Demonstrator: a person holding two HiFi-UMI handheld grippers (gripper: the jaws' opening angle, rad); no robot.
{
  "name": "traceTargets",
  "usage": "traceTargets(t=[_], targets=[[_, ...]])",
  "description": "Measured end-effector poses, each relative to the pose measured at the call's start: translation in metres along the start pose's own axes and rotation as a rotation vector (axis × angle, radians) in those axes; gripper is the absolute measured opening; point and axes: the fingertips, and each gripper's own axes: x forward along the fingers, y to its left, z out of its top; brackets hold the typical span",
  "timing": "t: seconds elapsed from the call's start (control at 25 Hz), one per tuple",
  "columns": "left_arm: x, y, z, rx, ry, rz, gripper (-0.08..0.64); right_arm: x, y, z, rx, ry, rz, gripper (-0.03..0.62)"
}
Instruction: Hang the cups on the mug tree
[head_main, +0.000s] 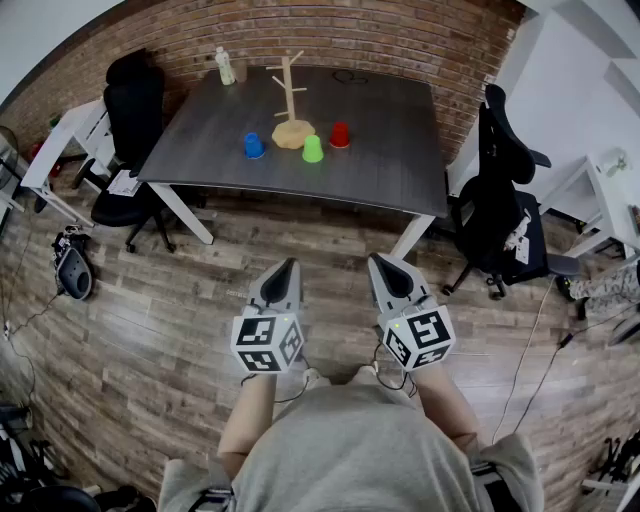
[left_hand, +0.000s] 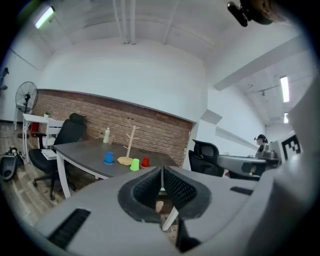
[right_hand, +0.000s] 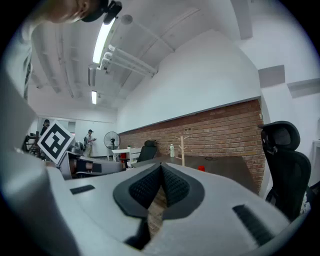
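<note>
A wooden mug tree (head_main: 290, 98) stands on a dark grey table (head_main: 390, 160), well ahead of me. Around its base sit a blue cup (head_main: 254, 146), a green cup (head_main: 313, 149) and a red cup (head_main: 340, 135), all upside down. My left gripper (head_main: 288, 266) and right gripper (head_main: 382, 262) are held side by side over the wooden floor, short of the table, both shut and empty. The left gripper view shows the mug tree (left_hand: 131, 142) and the blue cup (left_hand: 109, 158), green cup (left_hand: 134, 164) and red cup (left_hand: 145, 162) far off. In the right gripper view the mug tree (right_hand: 182, 149) and red cup (right_hand: 201, 168) appear distant.
A white bottle (head_main: 225, 67) stands at the table's far left. Black office chairs sit to the left (head_main: 132, 130) and right (head_main: 505, 205) of the table. A white desk (head_main: 60, 145) is at the left, a brick wall (head_main: 330, 35) behind. Cables lie on the floor at right.
</note>
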Motion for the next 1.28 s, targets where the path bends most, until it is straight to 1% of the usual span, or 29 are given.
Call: traceTargets(t=[0.24,0.4,0.52,0.72,0.96,1.28], targets=[[-0.003,-0.05,-0.011,-0.015,0.001,0.026,0.017,-0.041,-0.026,0.003,-0.011,0.007,0.031,0.0],[0.002,-0.08,-0.02,-0.007,-0.001,0.044,0.017,-0.06,-0.051,0.0,0.01,0.006,0.053,0.0],[0.003,-0.095,-0.025,-0.007,0.0,0.065,0.017,-0.07,-0.06,-0.003,-0.011,0.005,0.081,0.0],[0.005,-0.106,-0.023,-0.015,-0.02,0.104,0.017,-0.075,-0.066,-0.001,-0.058,-0.011,0.136,0.0],[0.011,-0.115,-0.023,-0.015,-0.033,0.146,0.017,-0.076,-0.078,-0.001,-0.05,-0.024,0.179,0.002],[0.014,-0.127,-0.029,-0.031,-0.048,0.184,0.017,-0.08,-0.098,-0.01,-0.008,-0.024,0.204,0.002]])
